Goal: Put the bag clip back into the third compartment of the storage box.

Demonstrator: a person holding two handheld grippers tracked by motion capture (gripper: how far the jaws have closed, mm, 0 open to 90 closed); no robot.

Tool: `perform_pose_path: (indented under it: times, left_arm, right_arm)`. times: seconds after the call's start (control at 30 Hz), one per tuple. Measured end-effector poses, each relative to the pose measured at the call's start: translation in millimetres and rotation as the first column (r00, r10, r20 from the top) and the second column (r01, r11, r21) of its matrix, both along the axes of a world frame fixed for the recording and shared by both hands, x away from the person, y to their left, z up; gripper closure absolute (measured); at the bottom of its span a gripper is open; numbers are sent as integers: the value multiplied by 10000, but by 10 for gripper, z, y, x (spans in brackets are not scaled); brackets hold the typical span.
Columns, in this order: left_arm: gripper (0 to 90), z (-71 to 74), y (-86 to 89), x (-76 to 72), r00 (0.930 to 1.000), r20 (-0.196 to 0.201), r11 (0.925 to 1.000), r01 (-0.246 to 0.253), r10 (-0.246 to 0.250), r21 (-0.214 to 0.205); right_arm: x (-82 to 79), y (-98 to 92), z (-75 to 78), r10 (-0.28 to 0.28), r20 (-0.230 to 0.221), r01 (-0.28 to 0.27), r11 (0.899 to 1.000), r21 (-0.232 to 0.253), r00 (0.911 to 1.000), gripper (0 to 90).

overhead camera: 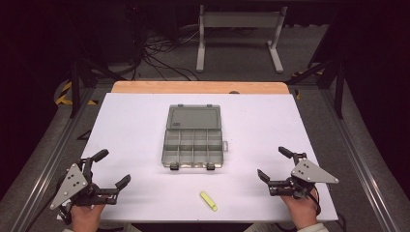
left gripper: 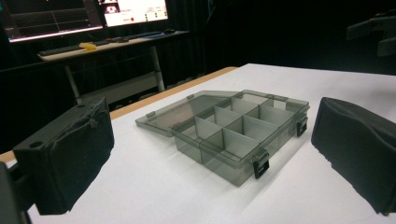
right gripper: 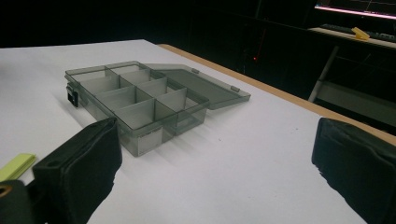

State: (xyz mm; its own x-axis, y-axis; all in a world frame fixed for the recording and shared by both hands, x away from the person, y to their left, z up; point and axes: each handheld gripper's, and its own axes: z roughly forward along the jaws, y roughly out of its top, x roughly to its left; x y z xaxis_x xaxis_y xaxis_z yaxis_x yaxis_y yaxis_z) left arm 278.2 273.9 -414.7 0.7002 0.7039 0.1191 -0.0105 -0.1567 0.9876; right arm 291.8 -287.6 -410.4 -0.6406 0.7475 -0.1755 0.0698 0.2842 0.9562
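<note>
A smoky grey translucent plastic organiser box [overhead camera: 194,143] with eight divided compartments is lying at the middle of the white table [overhead camera: 135,125], its flat lid [overhead camera: 194,117] folded open toward the far edge and its two black latches facing the person. A small yellow-green flat bar [overhead camera: 208,201] is lying near the front edge, well apart from the box and between the two hands. The left gripper [overhead camera: 111,167] and the right gripper [overhead camera: 273,164] are resting at the near corners, each with jaws spread wide and gripping nothing.
</note>
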Motion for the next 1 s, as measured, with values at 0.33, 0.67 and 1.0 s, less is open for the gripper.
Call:
perform_pose_path:
  times: [0.33,0.67,1.0]
  left_arm:
    - [0,7,4,-7,10000,10,10000,-53,53,10]
    - [0,3,11,-4,10000,-6,10000,-72,72,-7]
    - [0,2,-1,-3,10000,-4,9999,-80,80,66]
  right_arm:
    - [-6,8,4,27,-20,-27,10000,17,10000,24]
    - [2,58,4,197,-100,-198,9998,-57,9998,24]
    - [77,165,129,597,-223,-600,9981,-165,9980,24]
